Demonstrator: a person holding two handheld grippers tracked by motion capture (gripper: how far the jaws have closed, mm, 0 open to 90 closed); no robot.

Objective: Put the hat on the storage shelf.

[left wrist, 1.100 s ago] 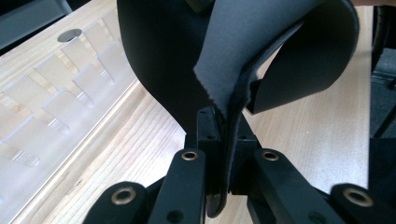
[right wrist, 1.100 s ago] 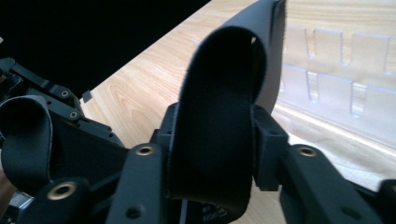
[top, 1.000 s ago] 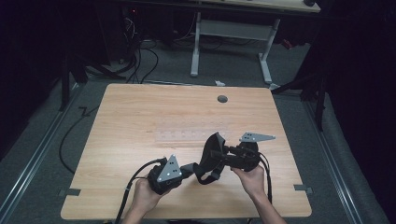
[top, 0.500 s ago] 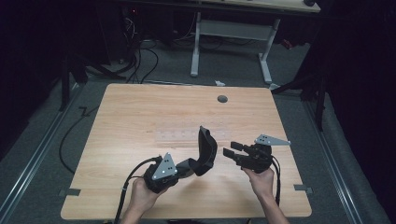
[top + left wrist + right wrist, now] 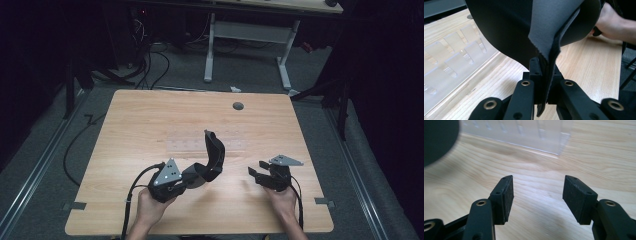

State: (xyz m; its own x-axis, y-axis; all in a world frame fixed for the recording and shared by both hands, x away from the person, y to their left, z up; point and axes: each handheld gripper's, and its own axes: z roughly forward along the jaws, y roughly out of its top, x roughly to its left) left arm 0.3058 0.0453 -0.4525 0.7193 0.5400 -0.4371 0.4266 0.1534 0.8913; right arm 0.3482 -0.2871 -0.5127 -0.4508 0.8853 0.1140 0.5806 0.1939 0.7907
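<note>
Right now the black mouse pad (image 5: 212, 157), a flexible sheet of black rubbery foam with a grey fabric face, stands curled above the wooden worktop (image 5: 150, 125), near its front middle. One edge of it is clamped in the left tongs (image 5: 192, 176); the rest arcs up and bends over to the right. In the left gripper view the pad (image 5: 524, 27) looms large at the top, grey side folding over black, and its lower edge runs down between the two black jaws, which are squeezed tight on it. Left hand (image 5: 150, 207) grips the tool body at the worktop's front edge, cable trailing off the left side.

Right tongs (image 5: 256, 175) sit low over the worktop, to the right of the pad and apart from it, pointing left toward it. Jaws have just been opening and stand wide, nothing between them. In the right gripper view the two pads (image 5: 507, 195) frame bare wood grain, and a dark blurred corner of the mouse pad (image 5: 437, 140) shows at upper left. Right hand (image 5: 282, 200) holds that tool near the front right.

A clear plastic tray (image 5: 200, 145) with rows of slots lies flat on the worktop just behind the mouse pad; also seen in the left gripper view (image 5: 451, 62) and the right gripper view (image 5: 524, 135). A round grommet hole (image 5: 238, 106) sits near the far edge. A white-legged desk frame (image 5: 250, 45) stands on the grey floor beyond.
</note>
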